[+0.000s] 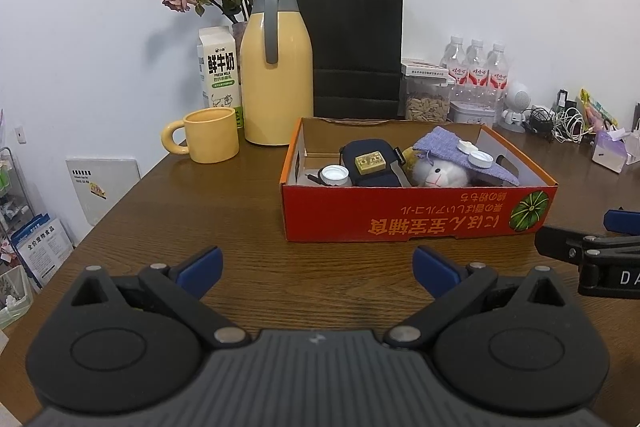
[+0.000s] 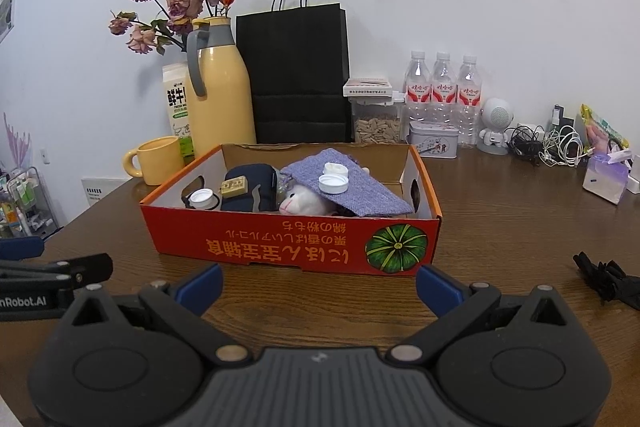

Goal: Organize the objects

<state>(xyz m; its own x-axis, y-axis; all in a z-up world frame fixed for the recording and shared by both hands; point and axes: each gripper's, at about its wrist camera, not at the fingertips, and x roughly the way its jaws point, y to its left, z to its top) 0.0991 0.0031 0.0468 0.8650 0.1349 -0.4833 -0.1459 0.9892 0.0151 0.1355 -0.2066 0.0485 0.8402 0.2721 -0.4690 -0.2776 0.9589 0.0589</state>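
We see the red cardboard box (image 1: 416,215) straight ahead of both tools on the wooden table (image 1: 240,211), its long side running left to right across our view. It lies ahead and a little right of the left gripper (image 1: 318,269), and squarely in front of the right gripper (image 2: 318,285) — so we judge the right one the better placed for a reach into it. Inside lie a navy pouch (image 2: 252,191), a white plush toy (image 2: 304,205) and a lilac cloth bag (image 2: 352,187) with two white caps (image 2: 333,183) on top. Both grippers hover low over the near table edge, level and pointing forward, fingers spread wide with nothing between them. A black glove-like thing (image 2: 608,281) lies near right — possibly what remains loose.
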